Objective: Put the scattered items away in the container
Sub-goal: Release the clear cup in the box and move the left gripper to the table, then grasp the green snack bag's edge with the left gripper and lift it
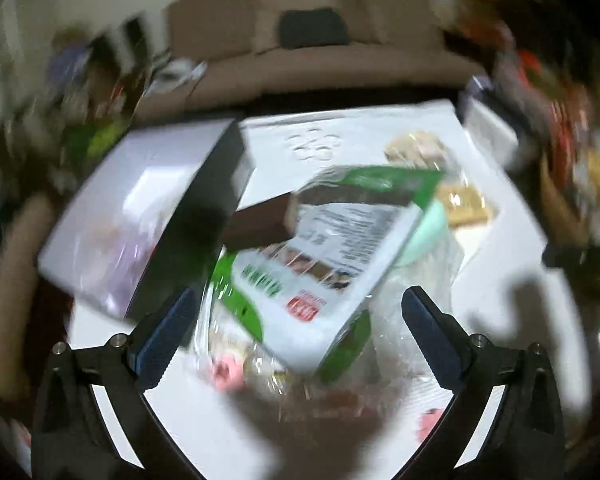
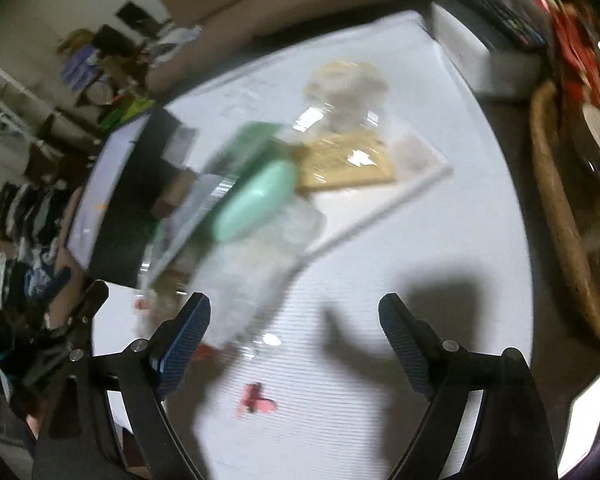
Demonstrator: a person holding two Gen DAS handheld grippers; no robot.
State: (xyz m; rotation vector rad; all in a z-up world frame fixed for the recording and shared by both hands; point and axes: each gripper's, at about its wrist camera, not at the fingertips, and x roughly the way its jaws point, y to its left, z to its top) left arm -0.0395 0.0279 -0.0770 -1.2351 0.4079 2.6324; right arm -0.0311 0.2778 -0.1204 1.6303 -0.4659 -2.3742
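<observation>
Blurred views. Left gripper (image 1: 300, 320) and right gripper (image 2: 296, 328) both spread wide, holding nothing. Green-and-white snack packet (image 1: 324, 256) mid-frame atop crinkly clear bags (image 1: 416, 312), beside open box (image 1: 140, 216) at left. Risk: slippery pile sliding, packet missed.

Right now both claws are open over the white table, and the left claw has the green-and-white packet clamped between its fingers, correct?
Not quite. The left claw is open, but it clamps nothing: in the left wrist view the green-and-white packet lies between and beyond its spread fingers, seemingly untouched. The right claw is open too, over the white table.
</observation>
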